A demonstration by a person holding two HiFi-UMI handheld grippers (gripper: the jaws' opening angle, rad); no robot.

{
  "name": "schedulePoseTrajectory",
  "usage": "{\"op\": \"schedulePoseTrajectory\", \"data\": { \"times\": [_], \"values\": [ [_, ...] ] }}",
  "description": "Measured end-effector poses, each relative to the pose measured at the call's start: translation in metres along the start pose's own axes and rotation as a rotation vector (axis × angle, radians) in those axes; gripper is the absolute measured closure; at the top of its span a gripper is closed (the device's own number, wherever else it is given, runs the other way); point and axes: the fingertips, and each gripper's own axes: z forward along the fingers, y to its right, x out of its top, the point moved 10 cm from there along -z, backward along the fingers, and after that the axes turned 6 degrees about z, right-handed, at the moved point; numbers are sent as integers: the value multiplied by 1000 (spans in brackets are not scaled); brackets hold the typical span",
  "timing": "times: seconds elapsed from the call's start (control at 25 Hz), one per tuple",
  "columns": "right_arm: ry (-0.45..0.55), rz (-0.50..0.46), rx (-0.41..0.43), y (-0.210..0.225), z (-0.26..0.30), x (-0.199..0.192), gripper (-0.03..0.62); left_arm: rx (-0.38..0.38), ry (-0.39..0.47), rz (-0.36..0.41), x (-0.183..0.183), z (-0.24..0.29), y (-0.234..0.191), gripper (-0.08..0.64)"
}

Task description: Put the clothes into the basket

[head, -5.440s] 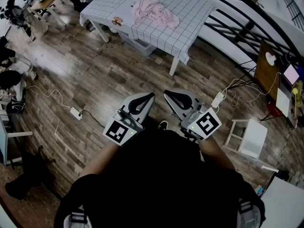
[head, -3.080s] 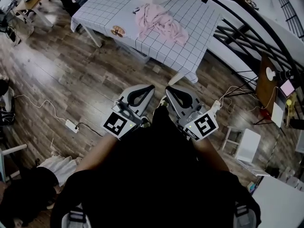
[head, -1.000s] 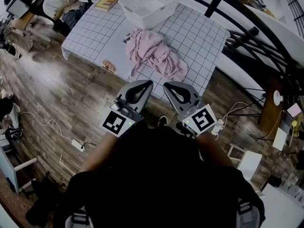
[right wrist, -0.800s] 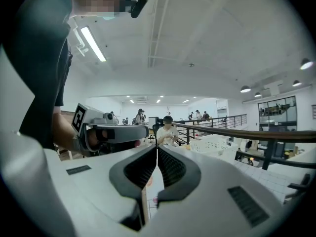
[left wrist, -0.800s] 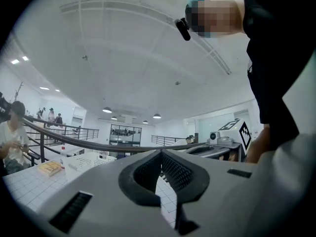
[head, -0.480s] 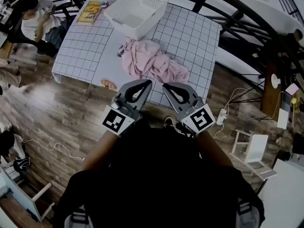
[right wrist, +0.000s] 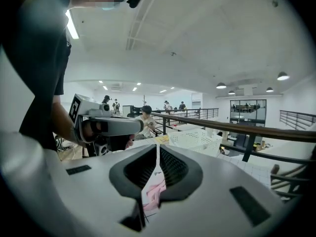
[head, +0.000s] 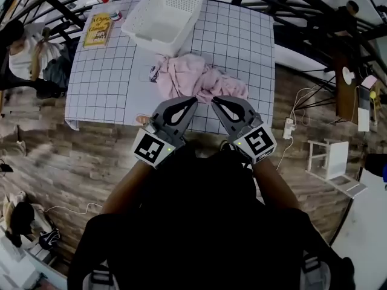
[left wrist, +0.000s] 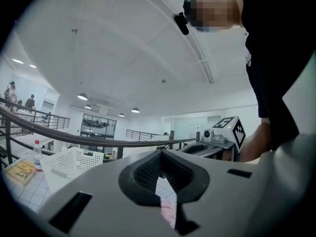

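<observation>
On table (head: pixel 242 47), empty basket (head: pixel 151 40), pink clothes (head: pixel 193 80) beside, left gripper (head: pixel 192 100) and right gripper (head: pixel 214 99) closed

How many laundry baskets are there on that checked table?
1. The white basket stands at the far edge of the table, just beyond the pink clothes. No other basket shows.

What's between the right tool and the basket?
In the head view, the pink clothes lie heaped between the right tool and the basket.

Bright, fisheye-warped, edges perhaps blurred
</observation>
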Motion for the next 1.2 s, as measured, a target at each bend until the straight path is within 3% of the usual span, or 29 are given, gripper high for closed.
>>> {"op": "schedulePoseTrajectory", "data": {
  "times": [0.24, 0.56, 0.88, 1.08, 1.2],
  "values": [
    [-89, -6, -57, 9, 19, -4, 572, -53, 8, -1, -12, 1, -28, 557],
    [-287, -13, -68, 60, 35, -18, 572, -71, 3, 1, -27, 30, -44, 557],
    [-496, -7, 14, 112, 67, -45, 572, -40, -18, 47, -49, 58, -58, 557],
    [-629, -15, 62, 136, 93, -71, 568, -20, -20, 23, -67, 71, -68, 557],
    [-707, -13, 103, 146, 112, -85, 460, -8, -24, -1, -78, 78, -78, 557]
  ]
}}
